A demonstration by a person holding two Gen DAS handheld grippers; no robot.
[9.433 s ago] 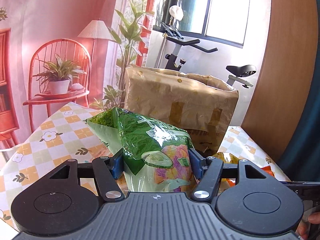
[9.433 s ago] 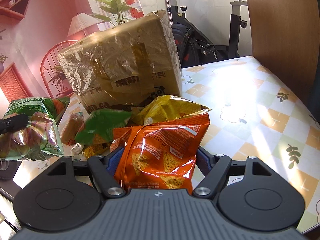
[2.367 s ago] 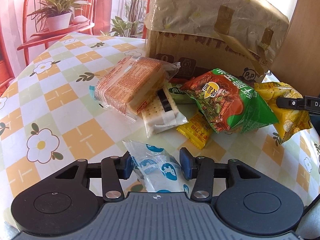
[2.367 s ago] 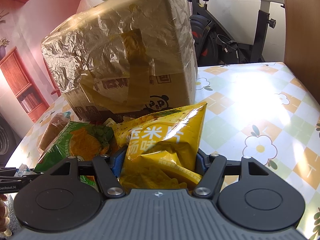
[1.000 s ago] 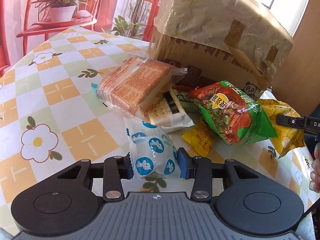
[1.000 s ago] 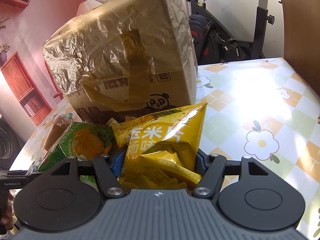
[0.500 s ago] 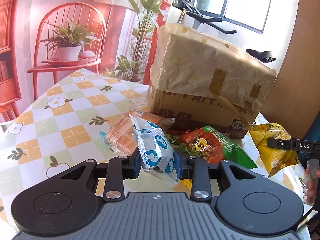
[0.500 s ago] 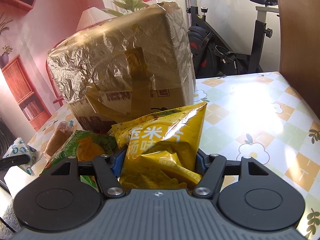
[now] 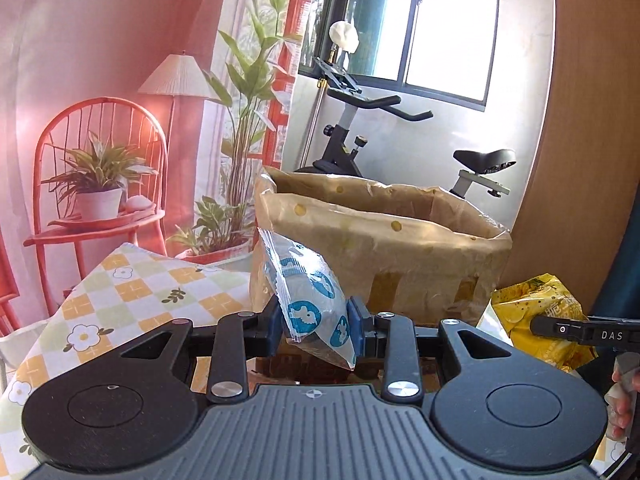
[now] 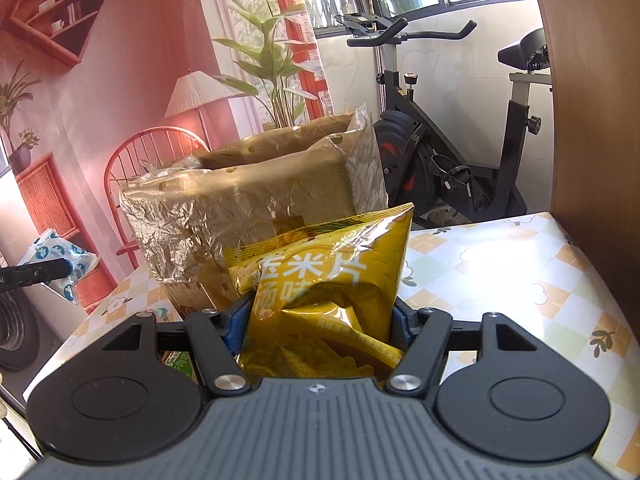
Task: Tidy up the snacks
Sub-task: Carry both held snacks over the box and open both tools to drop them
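Note:
My left gripper is shut on a small white packet with blue rabbit circles, held up in front of the open cardboard box lined with brown plastic. My right gripper is shut on a yellow chip bag, raised before the same box. The yellow bag shows at the right of the left wrist view. The white packet shows at the far left of the right wrist view.
The table has a checked flower cloth, also seen in the right wrist view. A green snack bag peeks below my right gripper. An exercise bike and a wooden panel stand behind.
Both grippers have risen with their snacks toward the level of the box's open top. The snack pile on the table has dropped out of the left wrist view.

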